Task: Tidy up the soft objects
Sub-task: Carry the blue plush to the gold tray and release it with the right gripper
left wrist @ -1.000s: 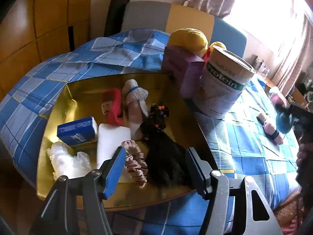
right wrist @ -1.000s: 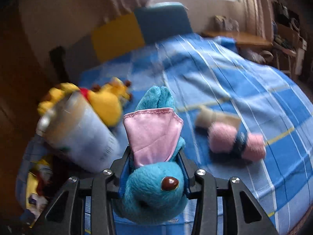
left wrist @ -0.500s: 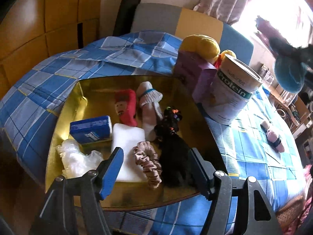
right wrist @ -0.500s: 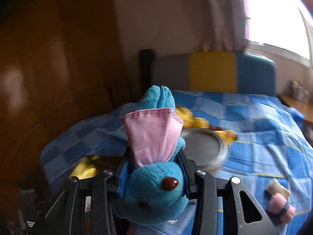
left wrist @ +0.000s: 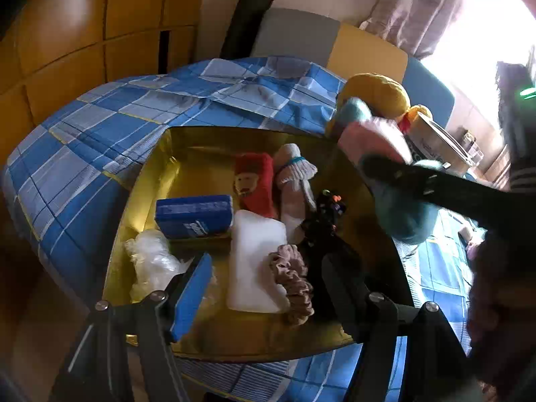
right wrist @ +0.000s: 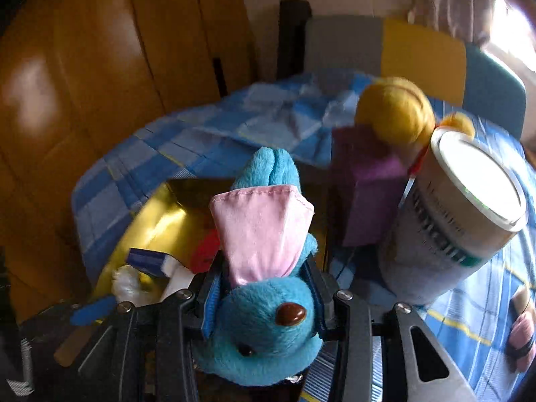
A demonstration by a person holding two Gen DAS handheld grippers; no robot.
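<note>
My right gripper (right wrist: 264,298) is shut on a blue plush toy (right wrist: 264,328) with a pink ear. It holds the toy in the air at the right edge of a gold tray (left wrist: 147,201). From the left wrist view the same blue plush toy (left wrist: 405,217) hangs over the tray's right rim, blurred. In the tray lie a red sock (left wrist: 254,184), a white sock bundle (left wrist: 294,181), a blue packet (left wrist: 194,214), a white sponge (left wrist: 254,264), a pink scrunchie (left wrist: 294,281), a black hair piece (left wrist: 325,231) and crumpled plastic (left wrist: 150,261). My left gripper (left wrist: 264,288) hovers open over the tray's near edge, holding nothing.
A yellow plush (right wrist: 398,110), a purple box (right wrist: 365,187) and a protein can (right wrist: 452,217) stand to the right of the tray on the blue checked bedspread (left wrist: 100,140). A pink rolled item (right wrist: 522,341) lies at the far right. Wooden wardrobe doors (right wrist: 100,67) rise behind.
My right gripper has swung left with the blue plush from over the bedspread to the tray's right edge. The left gripper has drifted a little; the tray's contents have not moved.
</note>
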